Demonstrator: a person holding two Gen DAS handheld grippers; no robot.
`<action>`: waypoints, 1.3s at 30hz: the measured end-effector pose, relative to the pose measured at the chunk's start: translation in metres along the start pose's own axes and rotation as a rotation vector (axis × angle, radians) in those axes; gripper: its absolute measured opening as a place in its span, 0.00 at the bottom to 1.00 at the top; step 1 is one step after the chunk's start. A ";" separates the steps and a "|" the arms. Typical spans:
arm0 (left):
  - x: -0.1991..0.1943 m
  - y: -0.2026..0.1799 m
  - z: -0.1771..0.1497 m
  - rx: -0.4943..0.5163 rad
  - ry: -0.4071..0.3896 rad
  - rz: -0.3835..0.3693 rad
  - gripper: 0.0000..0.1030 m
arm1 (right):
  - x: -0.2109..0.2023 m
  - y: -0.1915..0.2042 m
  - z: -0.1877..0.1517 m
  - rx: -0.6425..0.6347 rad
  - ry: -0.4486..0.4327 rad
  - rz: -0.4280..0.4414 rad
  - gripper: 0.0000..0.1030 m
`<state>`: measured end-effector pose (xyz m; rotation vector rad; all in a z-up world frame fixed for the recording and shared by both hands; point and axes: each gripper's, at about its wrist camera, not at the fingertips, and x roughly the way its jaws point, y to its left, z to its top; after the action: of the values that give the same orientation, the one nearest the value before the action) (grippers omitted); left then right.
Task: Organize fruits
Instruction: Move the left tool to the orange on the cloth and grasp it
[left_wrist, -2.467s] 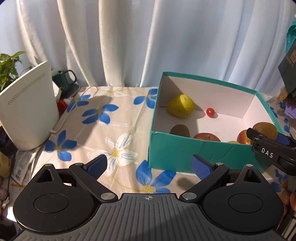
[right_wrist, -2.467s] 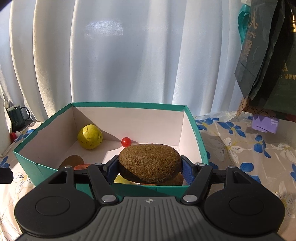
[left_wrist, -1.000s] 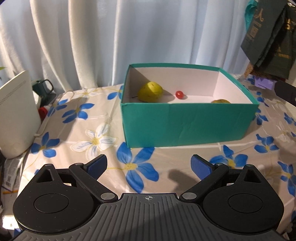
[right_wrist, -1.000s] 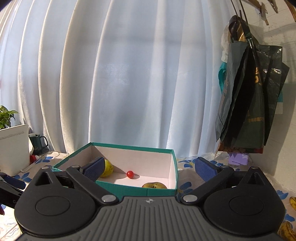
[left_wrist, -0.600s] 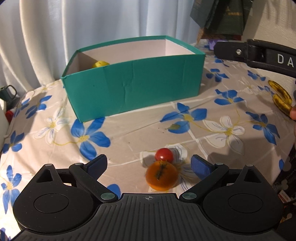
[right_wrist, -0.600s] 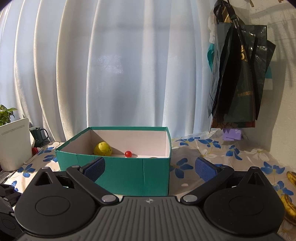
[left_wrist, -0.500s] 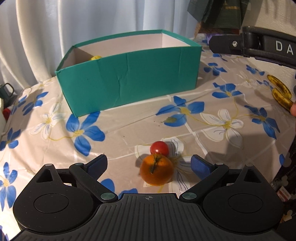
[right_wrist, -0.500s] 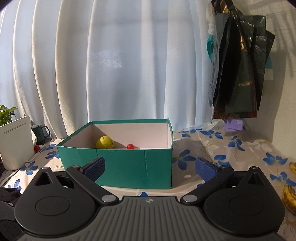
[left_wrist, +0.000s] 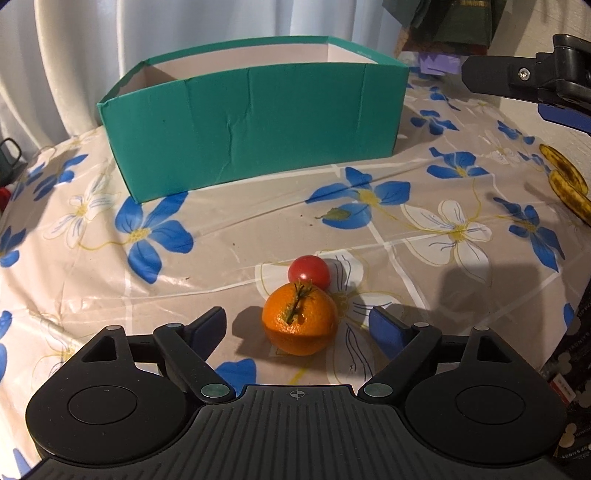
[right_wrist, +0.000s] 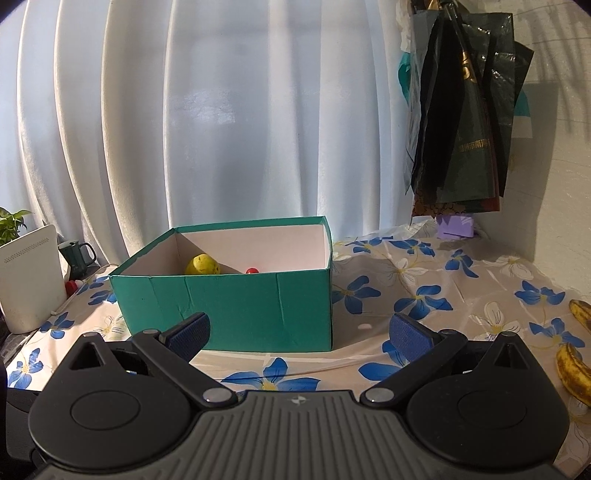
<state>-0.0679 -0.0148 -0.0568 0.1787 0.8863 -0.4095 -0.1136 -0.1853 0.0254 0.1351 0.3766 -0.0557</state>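
An orange (left_wrist: 299, 320) with a stem lies on the flowered tablecloth, with a small red tomato (left_wrist: 308, 271) touching it behind. My left gripper (left_wrist: 297, 326) is open, its blue pads either side of the orange without touching. The green box (left_wrist: 255, 122) stands behind. My right gripper (right_wrist: 301, 330) is open and empty, in front of the green box (right_wrist: 236, 310); a yellow fruit (right_wrist: 202, 265) and a small red fruit (right_wrist: 252, 270) show inside. The right gripper also shows in the left wrist view (left_wrist: 532, 81), upper right.
Spotted bananas (left_wrist: 567, 182) lie at the table's right edge, also in the right wrist view (right_wrist: 572, 365). Dark bags (right_wrist: 465, 122) hang on the right wall. A white device (right_wrist: 29, 278) and a green mug (right_wrist: 75, 258) stand at the far left. Curtains hang behind.
My left gripper has swung from the box to the orange and tomato and closed in around the orange. My right gripper let go of the kiwi earlier and drew back from the box.
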 end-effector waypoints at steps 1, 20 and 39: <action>0.000 0.000 0.000 0.000 -0.001 -0.002 0.86 | -0.001 -0.001 0.000 0.001 0.000 -0.002 1.00; 0.002 -0.002 0.003 0.018 0.013 -0.003 0.62 | 0.002 -0.003 -0.001 0.005 0.024 -0.017 1.00; -0.037 0.025 0.015 -0.126 -0.035 0.061 0.44 | 0.007 0.007 -0.008 -0.050 0.059 0.007 1.00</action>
<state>-0.0681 0.0131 -0.0187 0.0822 0.8676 -0.2975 -0.1098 -0.1773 0.0160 0.0890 0.4357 -0.0351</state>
